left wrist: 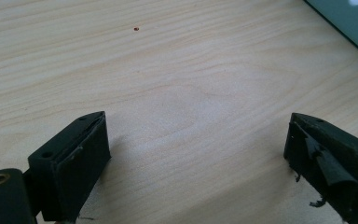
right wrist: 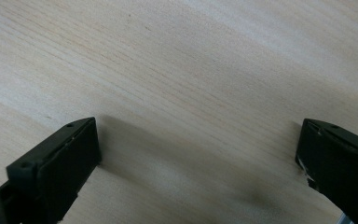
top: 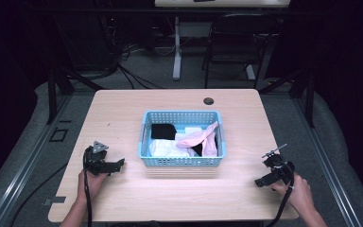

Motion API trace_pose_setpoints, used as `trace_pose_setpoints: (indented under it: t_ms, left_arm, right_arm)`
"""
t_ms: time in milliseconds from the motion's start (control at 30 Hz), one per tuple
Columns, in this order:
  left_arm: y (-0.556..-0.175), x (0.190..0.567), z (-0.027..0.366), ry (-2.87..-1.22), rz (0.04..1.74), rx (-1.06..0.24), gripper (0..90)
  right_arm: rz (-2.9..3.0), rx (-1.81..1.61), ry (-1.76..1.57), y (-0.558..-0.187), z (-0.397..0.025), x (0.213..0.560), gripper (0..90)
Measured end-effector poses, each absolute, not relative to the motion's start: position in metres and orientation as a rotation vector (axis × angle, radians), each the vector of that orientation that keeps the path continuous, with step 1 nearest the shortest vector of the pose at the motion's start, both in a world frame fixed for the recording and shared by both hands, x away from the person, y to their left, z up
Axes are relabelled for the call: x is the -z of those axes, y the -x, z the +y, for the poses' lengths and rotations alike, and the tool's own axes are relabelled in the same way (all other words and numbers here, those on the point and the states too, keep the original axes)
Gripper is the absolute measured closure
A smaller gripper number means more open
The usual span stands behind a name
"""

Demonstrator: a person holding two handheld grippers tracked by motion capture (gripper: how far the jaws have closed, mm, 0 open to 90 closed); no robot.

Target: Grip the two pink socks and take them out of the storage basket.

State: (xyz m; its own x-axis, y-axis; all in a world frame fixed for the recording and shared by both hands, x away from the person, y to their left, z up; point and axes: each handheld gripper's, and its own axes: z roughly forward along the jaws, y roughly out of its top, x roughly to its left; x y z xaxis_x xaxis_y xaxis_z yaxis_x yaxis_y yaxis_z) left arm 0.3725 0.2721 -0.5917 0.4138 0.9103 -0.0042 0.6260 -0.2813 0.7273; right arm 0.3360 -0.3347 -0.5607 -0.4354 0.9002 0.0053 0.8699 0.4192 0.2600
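Under pink cloth (top: 199, 138), basket (top: 182, 161) contents partly hidden.

Both black tools (top: 119, 164) (top: 260, 181) trail black cables, the left topped by a grey plate.

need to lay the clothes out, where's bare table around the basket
Bare wood lies on every side of the blue basket: a wide strip behind it up to the round hole, and the near strip between the left gripper and right gripper. Both stand open on the table. The basket itself is crowded with pink, white and black clothes.
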Motion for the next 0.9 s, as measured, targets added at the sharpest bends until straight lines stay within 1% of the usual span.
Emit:
trace_pose_setpoints:
  t_ms: [900]
  left_arm:
    - [-0.3725, 0.5917, 0.2722, -2.015, 1.298, -0.554, 6.5]
  right_arm:
    - [2.549, -0.32, -1.578, -0.3387, -0.3334, 0.5603, 0.0]
